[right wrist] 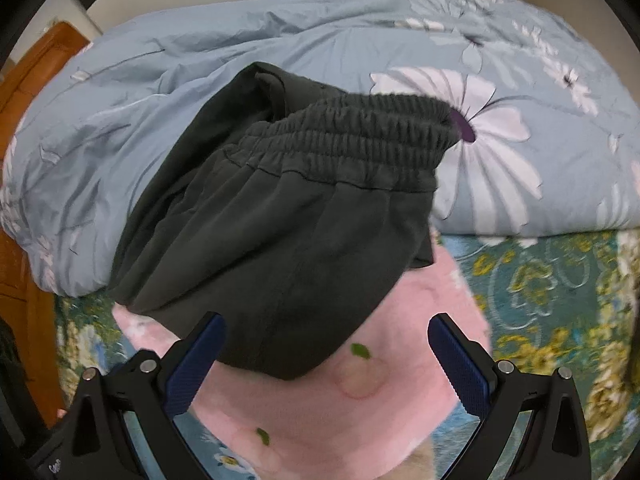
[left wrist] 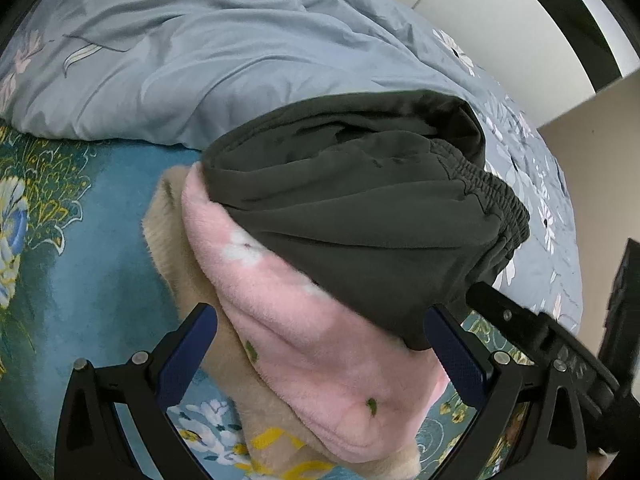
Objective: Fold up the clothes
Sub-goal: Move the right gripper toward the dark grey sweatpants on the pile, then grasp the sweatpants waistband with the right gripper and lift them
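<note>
A folded dark olive pair of trousers (left wrist: 360,208) with an elastic waistband lies on top of a folded pink fleece garment (left wrist: 320,344), which rests on a beige fleece one (left wrist: 248,400). My left gripper (left wrist: 320,344) is open, its fingers standing either side of the stack's near edge. In the right wrist view the trousers (right wrist: 288,240) lie on the pink garment (right wrist: 360,400). My right gripper (right wrist: 328,348) is open around the stack's near corner, holding nothing. The right gripper's body (left wrist: 540,344) shows at the lower right of the left wrist view.
The stack sits on a teal floral bedsheet (left wrist: 80,280). A bunched light-blue floral duvet (left wrist: 200,60) lies just behind it and shows in the right wrist view too (right wrist: 500,140). A wooden piece of furniture (right wrist: 24,120) stands at the left. A white wall (left wrist: 500,20) lies beyond the bed.
</note>
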Available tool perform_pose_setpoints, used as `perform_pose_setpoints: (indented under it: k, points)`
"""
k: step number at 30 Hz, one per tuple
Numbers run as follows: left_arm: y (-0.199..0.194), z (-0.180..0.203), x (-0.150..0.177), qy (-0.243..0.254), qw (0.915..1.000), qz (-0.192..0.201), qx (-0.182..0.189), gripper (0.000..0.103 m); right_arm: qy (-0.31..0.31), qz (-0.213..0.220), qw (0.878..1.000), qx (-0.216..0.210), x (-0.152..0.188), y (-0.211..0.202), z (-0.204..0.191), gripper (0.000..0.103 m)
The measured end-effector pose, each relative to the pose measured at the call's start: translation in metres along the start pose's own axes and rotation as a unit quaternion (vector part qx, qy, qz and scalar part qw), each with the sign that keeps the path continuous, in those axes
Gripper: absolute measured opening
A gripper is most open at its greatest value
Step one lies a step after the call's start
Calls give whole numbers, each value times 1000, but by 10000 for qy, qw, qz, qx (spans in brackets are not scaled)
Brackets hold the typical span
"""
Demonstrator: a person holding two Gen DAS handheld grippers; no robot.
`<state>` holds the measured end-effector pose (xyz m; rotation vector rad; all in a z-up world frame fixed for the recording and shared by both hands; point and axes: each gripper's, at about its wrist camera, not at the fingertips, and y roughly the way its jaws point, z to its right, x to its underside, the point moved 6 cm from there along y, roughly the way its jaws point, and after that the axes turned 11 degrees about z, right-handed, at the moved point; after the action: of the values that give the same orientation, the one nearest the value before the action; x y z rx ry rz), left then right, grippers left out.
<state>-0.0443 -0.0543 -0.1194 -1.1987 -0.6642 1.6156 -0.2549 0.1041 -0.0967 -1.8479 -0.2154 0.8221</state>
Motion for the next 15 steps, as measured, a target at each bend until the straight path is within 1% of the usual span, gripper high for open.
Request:
perform_pose_setpoints:
  k: [2, 5, 6, 8, 11, 12, 13, 14, 15]
  points:
    - [-8, -11, -1, -253, 9996, 81, 33, 103, 296, -6, 9994, -167, -4, 8, 4, 103]
    - [-22, -30, 2, -524, 9985, 144, -15, 103, 1014, -30, 9936, -491, -15, 22, 11, 103]
    - [-28, -38, 4, -592, 9981, 168, -68, 103, 1272, -5, 9906, -512, -19, 27, 16, 103]
    - [-40, -54, 8, -726, 9970, 216, -172, 103, 1731, 37, 9841, -393, -25, 38, 30, 103]
    - [-58, -78, 14, -928, 9947, 288, -329, 103, 2336, -281, 9706, -505, -19, 59, 42, 101]
    - [-64, -86, 16, -987, 9939, 305, -385, 103, 2587, -340, 9631, -661, -16, 62, 42, 95]
    - [-67, -93, 20, -1021, 9933, 291, -450, 103, 2835, -398, 9547, -818, -14, 64, 43, 85]
    - [-71, -101, 25, -1068, 9926, 257, -512, 103, 3014, -436, 9480, -924, -12, 65, 43, 82]
    - [-75, -107, 30, -1118, 9919, 230, -563, 103, 2976, -413, 9496, -894, -13, 62, 41, 69]
